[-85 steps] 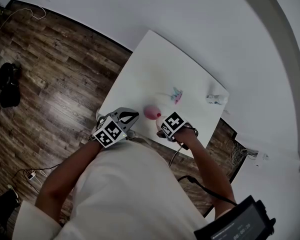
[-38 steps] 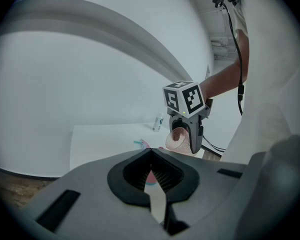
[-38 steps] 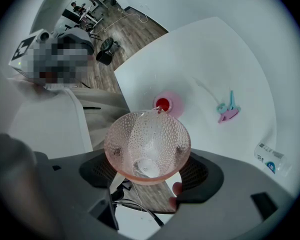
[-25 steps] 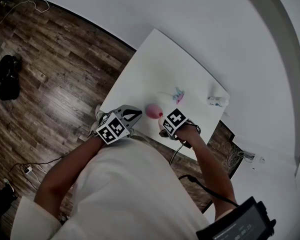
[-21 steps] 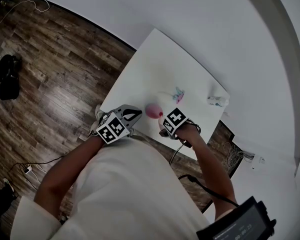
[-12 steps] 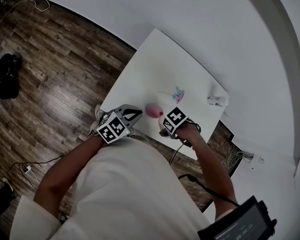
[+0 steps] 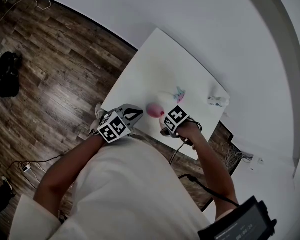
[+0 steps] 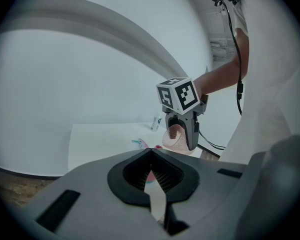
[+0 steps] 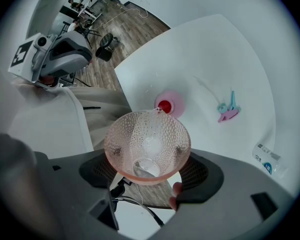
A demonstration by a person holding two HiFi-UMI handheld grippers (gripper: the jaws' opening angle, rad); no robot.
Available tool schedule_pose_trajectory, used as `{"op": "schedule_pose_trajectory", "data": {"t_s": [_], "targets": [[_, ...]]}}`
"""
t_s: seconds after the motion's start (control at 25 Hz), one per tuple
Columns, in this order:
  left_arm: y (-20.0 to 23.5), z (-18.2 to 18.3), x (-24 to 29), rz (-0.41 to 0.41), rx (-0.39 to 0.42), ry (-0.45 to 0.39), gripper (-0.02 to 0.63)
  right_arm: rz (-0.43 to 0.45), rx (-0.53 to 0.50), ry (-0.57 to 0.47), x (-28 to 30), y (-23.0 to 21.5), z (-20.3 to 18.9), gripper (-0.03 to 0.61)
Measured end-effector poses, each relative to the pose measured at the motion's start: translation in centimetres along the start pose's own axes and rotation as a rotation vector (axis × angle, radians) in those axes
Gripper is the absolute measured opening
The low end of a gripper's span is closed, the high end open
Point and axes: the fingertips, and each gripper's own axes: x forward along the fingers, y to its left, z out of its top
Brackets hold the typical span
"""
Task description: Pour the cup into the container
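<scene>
My right gripper (image 9: 149, 170) is clamped across the dimpled pink cup (image 9: 142, 134), tipped just above the pink container (image 9: 171, 104); it looks light, rigid, slick and breakable, so I'd grip low on its walls; my left gripper (image 8: 151, 154), near the container, is closed on nothing.

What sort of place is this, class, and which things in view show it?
Probably a sparse indoor studio or lab room: one white table on a wood-plank floor, bare white walls, and loose cables lying on the floor.
</scene>
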Motion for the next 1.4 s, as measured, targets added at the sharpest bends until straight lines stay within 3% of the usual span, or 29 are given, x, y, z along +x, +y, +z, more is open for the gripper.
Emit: {"op": "schedule_pose_trajectory", "data": {"t_s": [1.4], "targets": [[0.28,-0.26,0.23,-0.005,-0.011,-0.003,0.011,0.014,-0.014,0.065,-0.32,0.04,-0.40,0.364]]}}
